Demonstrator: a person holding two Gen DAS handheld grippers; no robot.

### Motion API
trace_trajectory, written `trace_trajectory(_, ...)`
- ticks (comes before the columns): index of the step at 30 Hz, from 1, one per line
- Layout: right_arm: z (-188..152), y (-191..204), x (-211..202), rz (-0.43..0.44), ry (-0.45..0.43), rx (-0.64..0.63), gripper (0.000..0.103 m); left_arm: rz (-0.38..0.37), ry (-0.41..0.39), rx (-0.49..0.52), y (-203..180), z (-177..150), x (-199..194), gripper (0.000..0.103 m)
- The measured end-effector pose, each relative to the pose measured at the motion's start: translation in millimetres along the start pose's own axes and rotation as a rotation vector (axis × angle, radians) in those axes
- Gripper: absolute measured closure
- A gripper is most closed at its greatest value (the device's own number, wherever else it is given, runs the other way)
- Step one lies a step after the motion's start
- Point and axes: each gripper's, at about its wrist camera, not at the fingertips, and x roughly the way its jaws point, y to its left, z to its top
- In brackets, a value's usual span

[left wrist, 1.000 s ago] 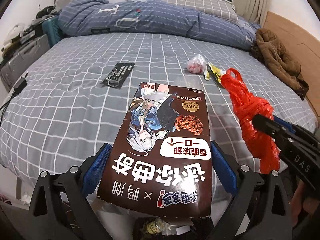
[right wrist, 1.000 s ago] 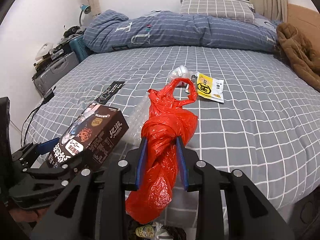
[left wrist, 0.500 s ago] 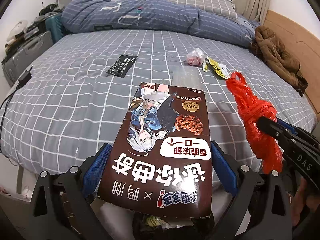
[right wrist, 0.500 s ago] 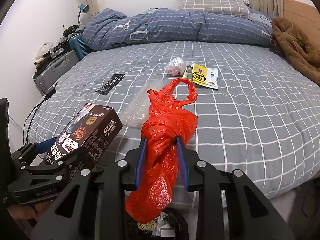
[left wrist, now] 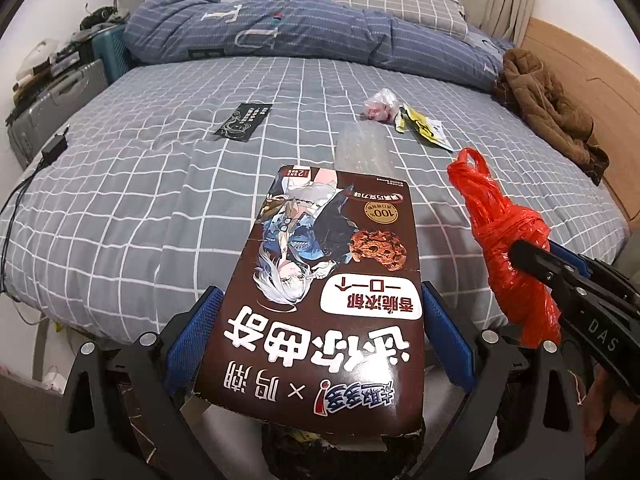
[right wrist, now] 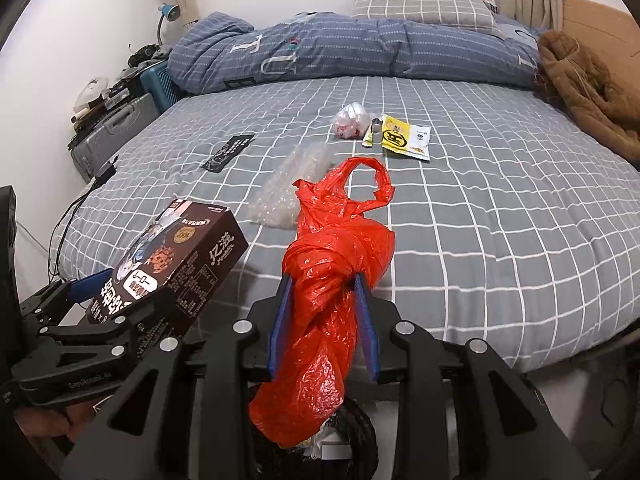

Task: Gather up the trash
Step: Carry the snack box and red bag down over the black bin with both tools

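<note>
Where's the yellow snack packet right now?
The yellow snack packet lies flat on the grey checked bed, mid-bed in the right wrist view, just right of a small crumpled clear plastic bag.

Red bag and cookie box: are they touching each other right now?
Apart. The right wrist view shows grey bedsheet between the cookie box and the red bag; the left wrist view shows the same gap.
</note>
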Motion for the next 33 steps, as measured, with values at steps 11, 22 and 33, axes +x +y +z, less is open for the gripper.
trace_trajectory(11, -22.7, 5.4, -13.0, -0.002, 0.02, -0.003, 0.072, -0.007, 0.017, -0.012, -1.9, -24.3, -13.2, 0.01)
trace_trajectory(22, -55.0, 8.7, -23.1, 0.001, 0.056, 0.01, 0.072, -0.009, 0.049, -0.031, 1.0, -57.3, -25.7, 0.01)
trace_trajectory(33, -88.5, 18.2, -30.4, 0.019, 0.109, 0.009, 0.072, 0.005, 0.071, -0.029, 0.3, -83.9, -36.9, 0.01)
